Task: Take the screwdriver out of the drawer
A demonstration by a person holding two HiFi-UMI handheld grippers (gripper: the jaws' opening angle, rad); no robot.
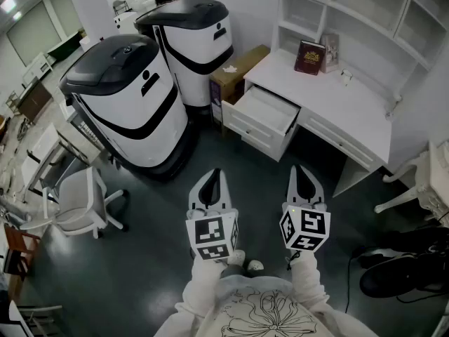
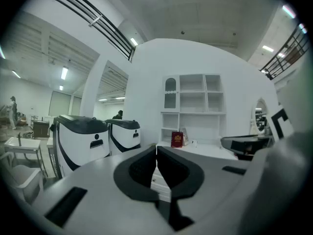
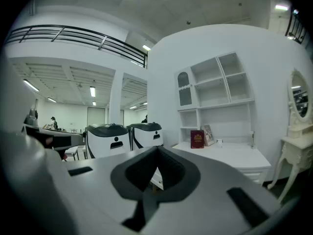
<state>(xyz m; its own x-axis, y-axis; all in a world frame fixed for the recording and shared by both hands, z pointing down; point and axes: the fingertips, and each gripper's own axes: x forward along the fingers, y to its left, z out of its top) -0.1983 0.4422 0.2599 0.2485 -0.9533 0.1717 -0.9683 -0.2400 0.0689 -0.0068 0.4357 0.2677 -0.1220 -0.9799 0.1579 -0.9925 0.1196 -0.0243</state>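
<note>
A white desk (image 1: 351,111) stands ahead with its left drawer (image 1: 268,112) pulled open. No screwdriver shows in any view; the drawer's inside looks pale and bare from here. My left gripper (image 1: 215,174) and right gripper (image 1: 301,170) hover side by side over the dark floor, well short of the drawer, and point toward the desk. Both are shut with nothing between the jaws. In the left gripper view the left gripper (image 2: 156,153) has its jaws pressed together. The right gripper (image 3: 156,154) looks the same in the right gripper view.
Two large white-and-black machines (image 1: 126,97) (image 1: 193,37) stand left of the desk, with a cardboard box (image 1: 237,72) between them and the drawer. A red book (image 1: 309,56) leans on the desktop under white shelves (image 1: 351,5). A white chair (image 1: 81,202) is at the left, white furniture legs (image 1: 414,184) at the right.
</note>
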